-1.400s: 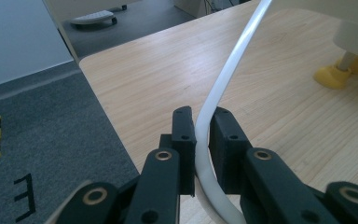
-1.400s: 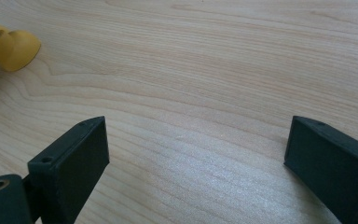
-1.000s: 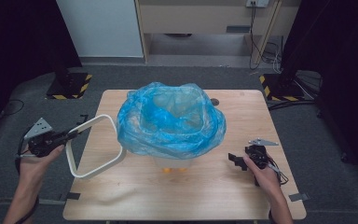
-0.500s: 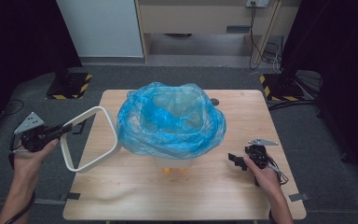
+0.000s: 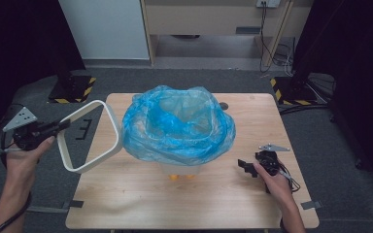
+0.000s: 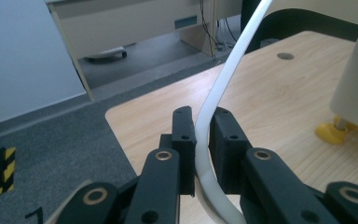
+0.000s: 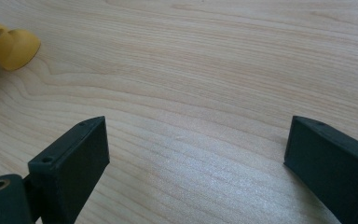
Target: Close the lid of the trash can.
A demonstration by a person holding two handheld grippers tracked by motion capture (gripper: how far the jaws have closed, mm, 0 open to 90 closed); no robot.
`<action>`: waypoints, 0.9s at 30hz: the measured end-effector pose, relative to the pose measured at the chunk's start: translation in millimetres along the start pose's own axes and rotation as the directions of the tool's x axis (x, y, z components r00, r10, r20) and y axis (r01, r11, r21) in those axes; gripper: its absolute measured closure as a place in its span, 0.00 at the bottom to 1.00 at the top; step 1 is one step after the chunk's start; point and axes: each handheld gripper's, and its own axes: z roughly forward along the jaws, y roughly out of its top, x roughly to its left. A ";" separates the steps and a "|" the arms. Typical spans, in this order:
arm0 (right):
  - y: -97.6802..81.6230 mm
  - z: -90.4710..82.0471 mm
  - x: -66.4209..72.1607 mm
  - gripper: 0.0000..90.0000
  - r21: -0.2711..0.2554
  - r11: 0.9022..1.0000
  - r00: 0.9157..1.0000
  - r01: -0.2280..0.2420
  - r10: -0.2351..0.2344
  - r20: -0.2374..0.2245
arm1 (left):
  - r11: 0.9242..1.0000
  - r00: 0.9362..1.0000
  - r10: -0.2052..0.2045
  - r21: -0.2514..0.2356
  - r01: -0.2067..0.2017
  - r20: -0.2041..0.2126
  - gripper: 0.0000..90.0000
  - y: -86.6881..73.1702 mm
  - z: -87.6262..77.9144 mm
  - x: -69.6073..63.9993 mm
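table (image 5: 194, 204) carries the bin with its blue bag (image 5: 177, 126) draped over the rim, unsecured. your left gripper (image 5: 60, 126) is clenched on the white rim ring (image 5: 90, 138), now higher and tilted off the tabletop. your right gripper (image 5: 245, 166) rests released, jaws wide, unmoved.

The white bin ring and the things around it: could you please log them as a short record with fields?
held item: white bin ring, clamped on its thin rim
left gripper: shut on the ring, at the table's left edge
right gripper: jaws open over bare wood, nothing between
bin: white, yellow feet, blue bag draped over its top
table: light wood
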 end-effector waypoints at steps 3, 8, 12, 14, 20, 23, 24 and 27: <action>0.0 -0.1 0.0 0.07 0.001 1.000 1.000 -0.001 0.001 -0.001 | 1.000 1.000 0.005 -0.021 -0.005 0.003 0.89 10.8 -7.3 0.5; 0.0 -0.1 -0.1 0.07 0.000 1.000 1.000 -0.002 0.002 -0.003 | 0.999 1.000 0.004 -0.051 -0.004 0.009 0.89 28.0 -18.1 2.5; 0.0 -0.1 -0.4 0.07 -0.001 1.000 1.000 -0.002 0.002 -0.002 | 0.998 1.000 0.004 -0.063 -0.003 0.017 0.89 41.3 -21.8 2.6; 0.0 -0.1 -0.4 0.07 -0.001 1.000 1.000 -0.001 0.001 -0.004 | 0.998 1.000 0.005 -0.066 -0.004 0.022 0.89 48.2 -21.6 2.2; 0.3 -0.2 -1.1 0.07 -0.001 1.000 1.000 -0.004 0.004 -0.007 | 0.996 0.998 0.043 -0.079 -0.040 0.038 0.89 74.2 -16.9 -1.9; 0.2 -0.2 -1.4 0.07 -0.001 1.000 1.000 -0.002 0.002 -0.008 | 0.996 0.997 0.052 -0.080 -0.048 0.050 0.89 86.5 -12.3 -5.0; 0.2 -0.2 -1.5 0.07 -0.001 1.000 1.000 -0.003 0.003 -0.008 | 0.996 0.997 0.055 -0.080 -0.050 0.055 0.89 90.4 -10.6 -6.4; 0.2 -0.4 -1.6 0.07 0.000 1.000 1.000 -0.006 0.006 -0.010 | 0.995 0.995 0.070 -0.075 -0.065 0.066 0.89 102.2 -4.3 -10.8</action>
